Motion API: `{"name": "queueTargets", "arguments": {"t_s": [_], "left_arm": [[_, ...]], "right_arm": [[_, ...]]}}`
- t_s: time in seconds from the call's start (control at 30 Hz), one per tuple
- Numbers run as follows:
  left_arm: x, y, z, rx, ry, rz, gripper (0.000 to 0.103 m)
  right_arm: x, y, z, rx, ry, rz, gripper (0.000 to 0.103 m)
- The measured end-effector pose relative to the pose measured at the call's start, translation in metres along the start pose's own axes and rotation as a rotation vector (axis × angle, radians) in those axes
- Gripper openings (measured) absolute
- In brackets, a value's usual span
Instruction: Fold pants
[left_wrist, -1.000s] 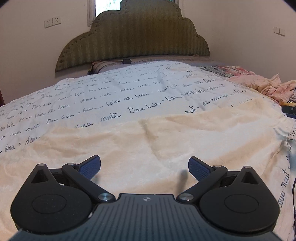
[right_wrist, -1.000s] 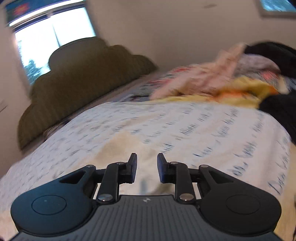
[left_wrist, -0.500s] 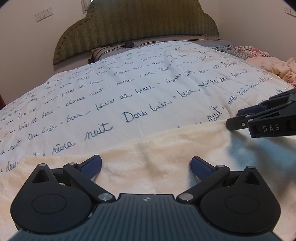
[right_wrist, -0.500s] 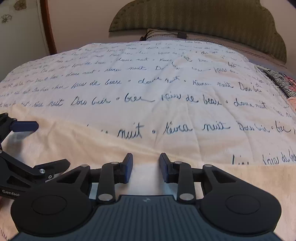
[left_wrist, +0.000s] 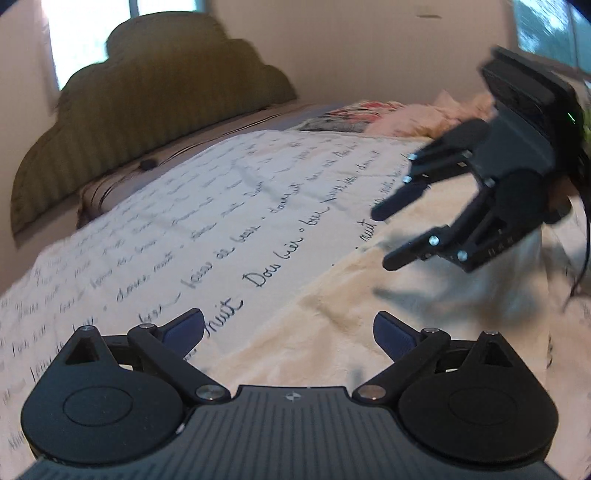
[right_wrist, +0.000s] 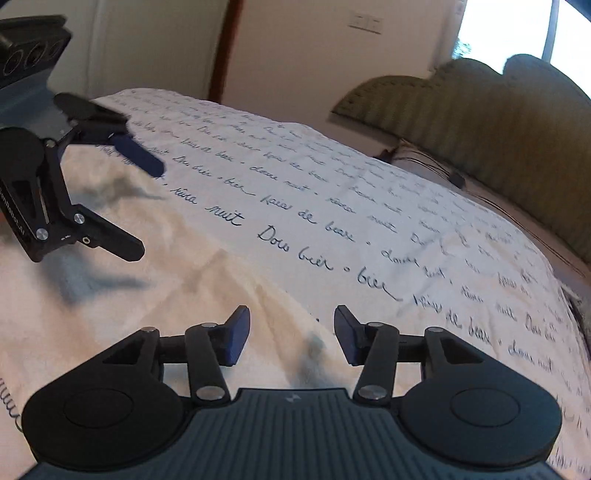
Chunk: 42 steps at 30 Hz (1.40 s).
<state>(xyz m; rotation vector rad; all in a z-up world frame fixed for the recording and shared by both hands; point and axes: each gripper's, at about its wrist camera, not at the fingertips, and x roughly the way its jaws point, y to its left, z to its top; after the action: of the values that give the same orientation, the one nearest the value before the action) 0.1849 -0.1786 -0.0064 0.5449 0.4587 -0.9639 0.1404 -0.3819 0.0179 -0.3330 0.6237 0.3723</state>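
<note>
The pants (left_wrist: 369, 321) are showing a plain cream colour, lying on a white bedspread (left_wrist: 207, 221) that is carrying lines of dark blue handwritten script. Both tongs, left (left_wrist: 289, 328) and right (right_wrist: 291, 330), are showing black frames with blue pads (right_wrist: 236, 332). The headboard (left_wrist: 147, 122) is showing olive green with fine vertical stripes. Pink floral fabric (left_wrist: 406, 114) is lying at the far side.

A wide bed wears a white bedspread printed with dark cursive script (left_wrist: 207, 206), backed by a scalloped olive-green padded headboard (left_wrist: 147, 122). Plain cream walls (left_wrist: 351, 44) surround it; bright windows (left_wrist: 88, 33) glare behind. A rumpled pink-floral heap of fabric (left_wrist: 417, 114) sits at the far edge.
</note>
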Motion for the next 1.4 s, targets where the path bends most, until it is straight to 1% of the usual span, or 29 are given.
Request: {"name": "queueTargets", "arguments": {"t_s": [0.03,0.1,0.17,0.2,0.27,0.3,0.33,0.4,0.47,0.53,0.57,0.63,0.67,0.73,0.77,0.8,0.83,0.9,0.97,1.03,1.07,1.13,1.17,1.2,1.27,1.3,1.33,1.37,1.4], "left_arm": [[0.005,0.000,0.002,0.060,0.014,-0.026,0.098],[0.018,0.002,0.006,0.129,0.056,-0.105,0.094],[0.031,0.003,0.011,0.150,0.083,-0.146,0.084],[0.039,0.002,0.012,0.161,0.093,-0.157,0.079],[0.052,0.001,0.015,0.187,0.120,-0.194,0.076],[0.057,0.001,0.015,0.201,0.126,-0.217,0.069],[0.061,-0.002,0.015,0.221,0.127,-0.237,0.065],[0.066,-0.007,0.016,0.274,0.110,-0.252,0.065],[0.070,-0.010,0.018,0.316,0.081,-0.272,0.065],[0.077,-0.012,0.020,0.337,0.084,-0.287,0.064],[0.079,-0.013,0.022,0.340,0.088,-0.301,0.062],[0.082,-0.011,0.026,0.316,0.093,-0.346,0.038],[0.084,-0.008,0.029,0.282,0.103,-0.344,0.035],[0.085,-0.001,0.033,0.197,0.113,-0.333,0.020],[0.086,0.002,0.034,0.170,0.113,-0.334,0.018],[0.084,0.002,0.035,0.164,0.103,-0.313,0.015],[0.082,0.001,0.035,0.172,0.090,-0.290,0.010],[0.080,-0.001,0.037,0.185,0.078,-0.258,0.007],[0.081,-0.002,0.038,0.185,0.066,-0.226,0.007],[0.084,0.002,0.039,0.155,0.076,-0.219,0.005],[0.087,0.002,0.039,0.149,0.071,-0.195,0.005],[0.083,0.006,0.038,0.124,0.045,-0.126,0.007],[0.076,0.012,0.037,0.076,0.028,-0.094,0.016],[0.067,0.022,0.035,0.006,0.020,-0.067,0.020],[0.046,0.037,0.030,-0.124,0.043,-0.033,0.033],[0.032,0.040,0.026,-0.163,0.055,-0.027,0.049],[0.019,0.039,0.020,-0.178,0.064,-0.028,0.064],[0.007,0.035,0.015,-0.171,0.073,-0.029,0.069],[-0.003,0.029,0.008,-0.152,0.086,-0.028,0.072]], "right_arm": [[0.005,-0.005,0.003,-0.013,0.004,0.045,0.049],[0.017,-0.015,0.009,-0.031,0.045,0.146,0.048],[0.032,-0.021,0.012,-0.064,0.105,0.180,0.045],[0.038,-0.024,0.012,-0.075,0.126,0.198,0.042],[0.041,-0.028,0.011,-0.064,0.137,0.266,0.022],[0.041,-0.028,0.009,-0.070,0.136,0.279,0.019],[0.039,-0.026,0.008,-0.086,0.136,0.278,0.015],[0.031,-0.025,0.003,-0.114,0.123,0.265,0.007],[0.023,-0.021,0.002,-0.141,0.101,0.244,0.005],[0.015,-0.011,0.002,-0.198,0.084,0.213,0.005],[0.012,-0.004,0.001,-0.235,0.078,0.194,0.004],[0.007,0.007,0.000,-0.294,0.073,0.149,0.004],[0.007,0.012,0.000,-0.328,0.067,0.117,0.004],[0.008,0.020,0.000,-0.361,0.048,0.068,0.004],[0.010,0.022,0.001,-0.374,0.043,0.044,0.004],[0.013,0.023,0.001,-0.377,0.043,0.033,0.004],[0.015,0.023,0.001,-0.378,0.039,0.021,0.004],[0.019,0.024,0.001,-0.382,0.039,-0.002,0.004],[0.023,0.024,0.001,-0.370,0.035,-0.023,0.002],[0.029,0.022,0.002,-0.359,0.032,-0.047,0.001],[0.033,0.021,0.003,-0.354,0.040,-0.072,0.001],[0.040,0.015,0.002,-0.310,0.063,-0.066,0.001],[0.039,0.012,0.001,-0.286,0.046,-0.090,0.001],[0.035,0.008,0.000,-0.264,0.040,-0.122,0.001],[0.017,0.000,-0.001,-0.205,0.042,-0.189,0.001],[0.003,-0.003,-0.004,-0.172,0.040,-0.182,0.001],[-0.010,-0.006,-0.008,-0.132,0.051,-0.128,0.001],[-0.020,-0.008,-0.013,-0.095,0.083,-0.038,0.002],[-0.025,-0.007,-0.020,-0.085,0.100,0.022,0.002]]}}
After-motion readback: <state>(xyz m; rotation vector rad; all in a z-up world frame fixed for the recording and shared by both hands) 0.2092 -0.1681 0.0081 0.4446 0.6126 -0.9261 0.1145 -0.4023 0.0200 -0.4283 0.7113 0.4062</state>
